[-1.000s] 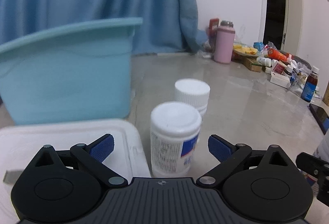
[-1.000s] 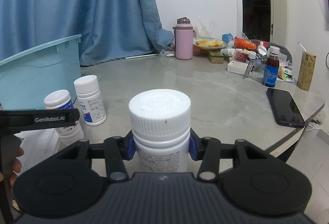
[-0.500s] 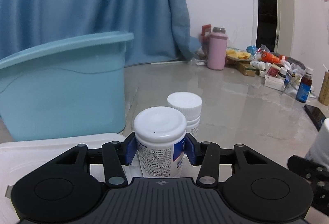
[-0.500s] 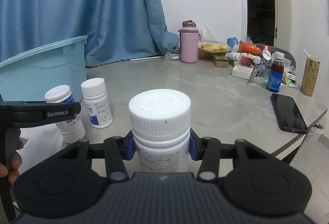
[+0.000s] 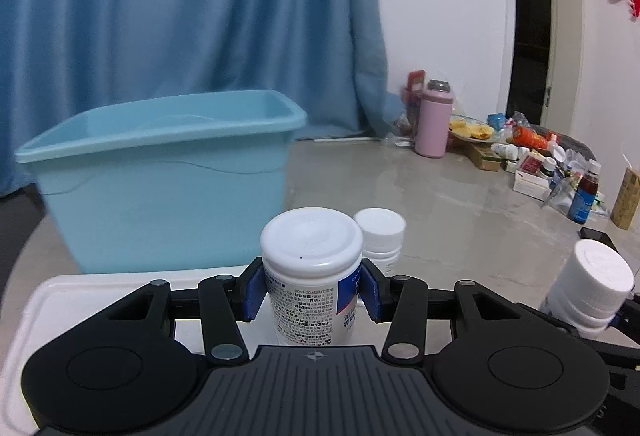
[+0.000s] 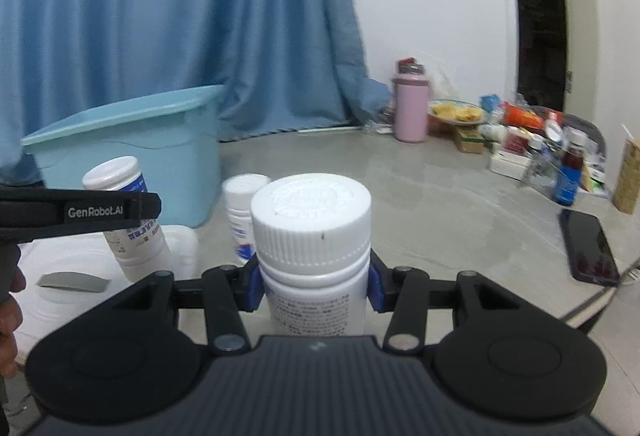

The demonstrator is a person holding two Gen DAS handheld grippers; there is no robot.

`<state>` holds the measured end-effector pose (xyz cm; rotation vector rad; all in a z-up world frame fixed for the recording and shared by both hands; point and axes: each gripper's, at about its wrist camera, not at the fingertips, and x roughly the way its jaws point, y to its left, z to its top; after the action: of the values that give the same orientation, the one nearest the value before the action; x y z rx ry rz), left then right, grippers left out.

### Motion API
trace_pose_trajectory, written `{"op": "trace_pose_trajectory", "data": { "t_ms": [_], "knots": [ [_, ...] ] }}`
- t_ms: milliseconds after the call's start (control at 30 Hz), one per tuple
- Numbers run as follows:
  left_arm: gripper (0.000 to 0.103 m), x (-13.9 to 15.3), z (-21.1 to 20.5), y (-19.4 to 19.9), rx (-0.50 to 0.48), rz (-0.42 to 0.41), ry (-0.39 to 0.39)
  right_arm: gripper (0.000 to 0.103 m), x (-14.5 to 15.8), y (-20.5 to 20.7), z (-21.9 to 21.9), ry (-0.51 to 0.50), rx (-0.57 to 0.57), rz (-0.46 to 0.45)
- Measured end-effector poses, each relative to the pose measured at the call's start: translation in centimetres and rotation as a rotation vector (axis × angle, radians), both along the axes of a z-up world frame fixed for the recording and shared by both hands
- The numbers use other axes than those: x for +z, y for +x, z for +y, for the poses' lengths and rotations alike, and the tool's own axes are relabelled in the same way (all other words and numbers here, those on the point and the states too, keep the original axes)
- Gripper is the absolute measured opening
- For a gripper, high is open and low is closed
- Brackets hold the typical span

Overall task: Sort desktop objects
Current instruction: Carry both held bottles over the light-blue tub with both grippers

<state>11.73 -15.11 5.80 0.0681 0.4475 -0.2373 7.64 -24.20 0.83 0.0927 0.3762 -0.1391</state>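
My left gripper (image 5: 311, 294) is shut on a white pill bottle with a blue label (image 5: 312, 276), lifted above the white lid (image 5: 80, 300). In the right wrist view that same bottle (image 6: 124, 220) hangs tilted at the left under the left gripper's finger. My right gripper (image 6: 314, 284) is shut on a second white pill bottle with a ribbed cap (image 6: 314, 256); the left wrist view shows it at the far right (image 5: 590, 284). A third white bottle (image 5: 380, 240) stands on the grey table, also seen as the bottle (image 6: 242, 220) behind my right grip. The light blue bin (image 5: 168, 171) stands open at the back left.
A pink flask (image 5: 434, 123), a plate of food, boxes and small medicine bottles crowd the back right of the table (image 5: 440, 203). A black phone (image 6: 588, 248) lies near the right edge. A person's hand (image 6: 10, 312) shows at the far left.
My left gripper closed on the blue-label bottle and lifted it off the table. My right gripper rose a little with its bottle still held. The bin's inside now shows.
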Motion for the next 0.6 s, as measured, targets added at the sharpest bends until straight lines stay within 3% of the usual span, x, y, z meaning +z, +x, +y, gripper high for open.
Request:
{"op": "trace_pose_trajectory", "data": {
  "t_ms": [600],
  "knots": [
    [0.048, 6.9, 12.7, -2.4, 0.217, 0.046, -0.03, 0.049, 6.3, 3.1, 6.6, -0.002, 0.193, -0.004]
  ]
}}
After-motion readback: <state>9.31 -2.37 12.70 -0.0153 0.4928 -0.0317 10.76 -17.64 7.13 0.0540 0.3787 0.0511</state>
